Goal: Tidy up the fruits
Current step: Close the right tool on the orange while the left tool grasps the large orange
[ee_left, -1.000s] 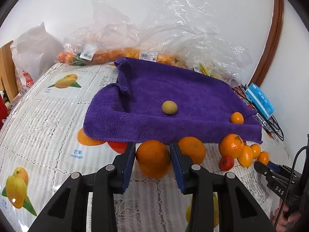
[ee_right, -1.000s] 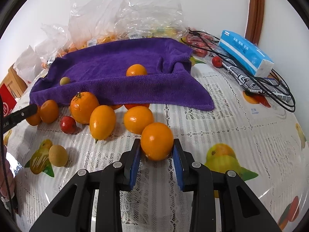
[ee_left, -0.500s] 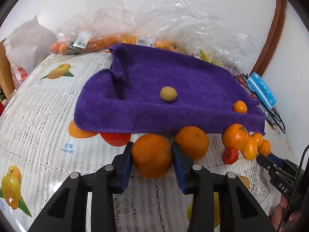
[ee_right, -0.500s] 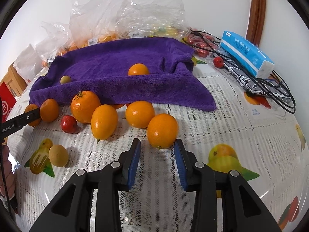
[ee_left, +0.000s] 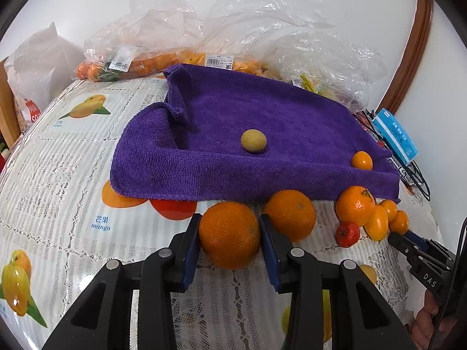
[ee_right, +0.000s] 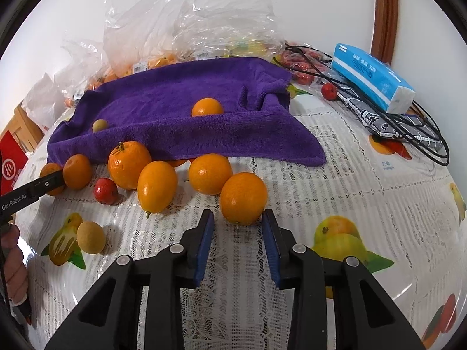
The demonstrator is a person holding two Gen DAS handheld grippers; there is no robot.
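My left gripper (ee_left: 230,233) is shut on a large orange (ee_left: 229,234), held just in front of the purple towel (ee_left: 262,134). A second orange (ee_left: 290,214) sits right beside it. On the towel lie a tan longan (ee_left: 253,141) and a small kumquat (ee_left: 362,160). My right gripper (ee_right: 237,229) is open, its jaws just behind a kumquat (ee_right: 243,198) that rests on the tablecloth. More kumquats (ee_right: 157,186), a mandarin (ee_right: 128,160), a red fruit (ee_right: 105,191) and a loose longan (ee_right: 90,237) lie left of it.
Clear plastic bags of fruit (ee_left: 181,58) are piled behind the towel. A blue tissue pack (ee_right: 370,78), black cables (ee_right: 408,128) and a dark pouch sit at the right. The lace tablecloth (ee_left: 58,180) has fruit prints. A wooden chair shows at far left.
The right gripper has opened, let go of the kumquat and drawn back from it. The left gripper holds its orange and has moved closer to the towel's front edge.
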